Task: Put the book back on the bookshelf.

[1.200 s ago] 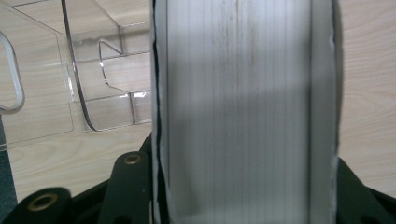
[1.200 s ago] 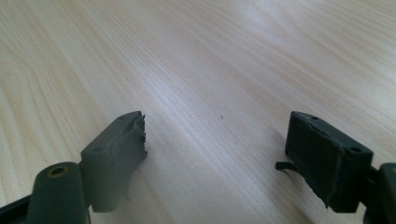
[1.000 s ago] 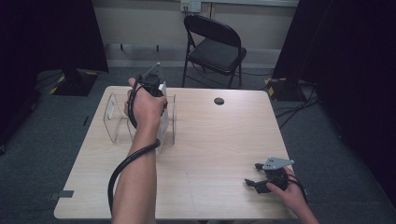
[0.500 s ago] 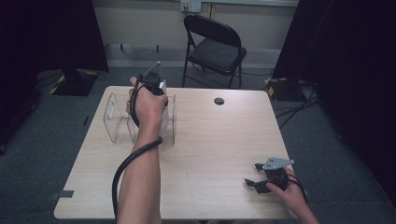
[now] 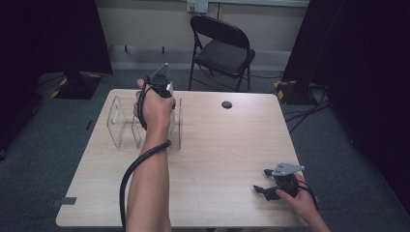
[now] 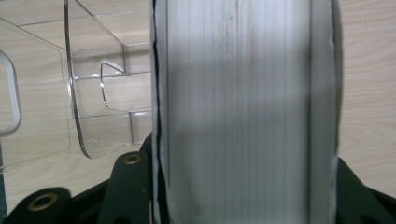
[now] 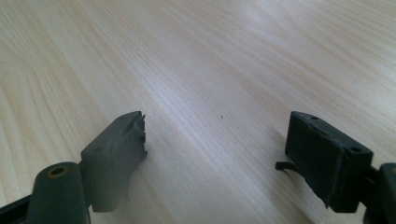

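Clear acrylic rack (image 5: 121, 126) at table's (image 5: 232, 145) 10 o'clock. Left gripper (image 6: 243, 186) above it, clamped on white flat item (image 6: 243, 107), probably book. Step: slotting in. Next: lower between dividers. Right gripper (image 7: 215, 154) empty, jaws apart, 5 o'clock.

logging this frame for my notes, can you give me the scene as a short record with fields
setting: light wooden table, black folding chair behind it
left gripper: raised over the clear plastic organizer at the table's far left
left gripper load: a white book-like object, page edges facing the camera, between the jaws
right gripper: low at the table's near right edge, jaws apart, nothing between them
other items: small dark round object near the far edge
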Demonstrator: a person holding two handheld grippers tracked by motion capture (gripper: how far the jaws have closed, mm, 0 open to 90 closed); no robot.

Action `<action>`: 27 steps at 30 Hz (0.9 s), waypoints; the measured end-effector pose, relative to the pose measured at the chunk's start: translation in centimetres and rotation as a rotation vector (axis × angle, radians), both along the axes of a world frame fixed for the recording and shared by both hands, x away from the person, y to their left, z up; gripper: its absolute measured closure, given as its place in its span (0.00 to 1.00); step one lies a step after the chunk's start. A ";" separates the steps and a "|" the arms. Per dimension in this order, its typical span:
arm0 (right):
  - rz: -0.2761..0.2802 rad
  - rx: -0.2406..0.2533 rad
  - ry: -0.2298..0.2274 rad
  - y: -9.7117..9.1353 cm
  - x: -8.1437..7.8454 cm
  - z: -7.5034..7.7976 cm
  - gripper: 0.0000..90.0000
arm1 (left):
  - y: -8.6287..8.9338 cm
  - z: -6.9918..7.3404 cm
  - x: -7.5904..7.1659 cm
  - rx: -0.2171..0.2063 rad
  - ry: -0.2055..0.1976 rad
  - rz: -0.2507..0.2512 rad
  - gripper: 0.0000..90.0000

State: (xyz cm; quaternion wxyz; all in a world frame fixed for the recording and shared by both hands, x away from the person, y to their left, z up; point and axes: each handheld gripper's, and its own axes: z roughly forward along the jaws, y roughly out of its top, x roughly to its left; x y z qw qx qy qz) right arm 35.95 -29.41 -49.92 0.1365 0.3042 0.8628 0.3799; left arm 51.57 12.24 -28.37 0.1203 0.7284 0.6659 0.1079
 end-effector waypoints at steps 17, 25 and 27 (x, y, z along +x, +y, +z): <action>0.001 0.000 0.000 0.0 0.0 0.0 0.21 | -0.6 -0.1 0.7 0.014 0.011 -0.006 0.59; 0.000 0.001 0.001 0.0 0.0 0.0 0.21 | -0.4 -0.2 0.9 0.002 0.005 0.011 0.59; 0.000 0.000 0.001 0.0 0.0 0.0 0.21 | -0.5 -0.3 1.0 0.000 0.006 0.014 0.59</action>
